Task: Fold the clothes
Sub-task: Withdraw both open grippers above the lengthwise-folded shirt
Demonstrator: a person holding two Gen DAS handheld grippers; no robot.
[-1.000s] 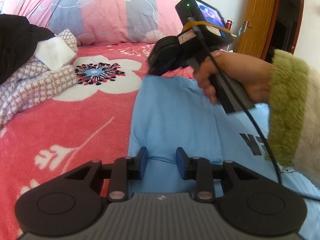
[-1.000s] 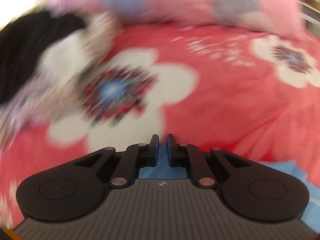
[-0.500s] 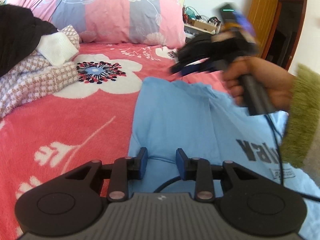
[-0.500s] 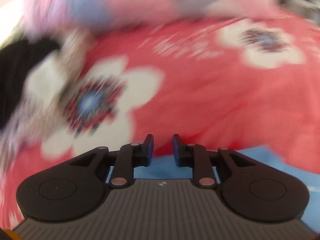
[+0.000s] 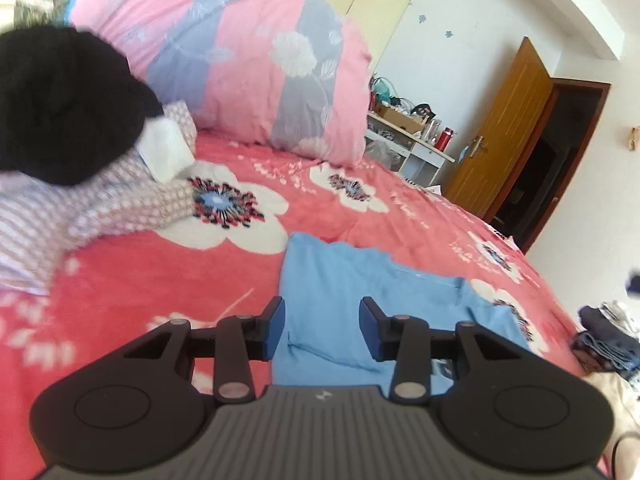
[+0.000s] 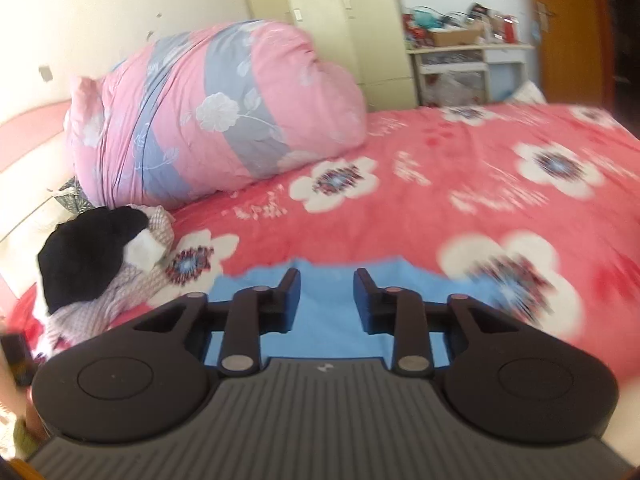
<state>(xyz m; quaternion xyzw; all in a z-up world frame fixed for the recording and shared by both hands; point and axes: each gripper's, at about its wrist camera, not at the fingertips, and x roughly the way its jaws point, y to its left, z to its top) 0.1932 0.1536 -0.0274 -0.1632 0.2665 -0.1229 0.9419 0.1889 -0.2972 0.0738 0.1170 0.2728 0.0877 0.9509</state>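
While both jaws have just been opening, the blue shirt (image 5: 360, 280) lies released on the bed (image 5: 140, 280).
Left gripper (image 5: 322, 322) and right gripper (image 6: 326, 300) stand apart, empty; this fold looks finished, lower centre.

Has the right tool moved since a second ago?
Yes. The right tool has pulled back and up: the quilt bundle now shows whole. Its jaws have just been opening, gripping nothing.

Matt cotton-like blue shirt (image 5: 360, 280), fleecy red blanket (image 5: 160, 272), glossy wooden door (image 5: 508, 128).
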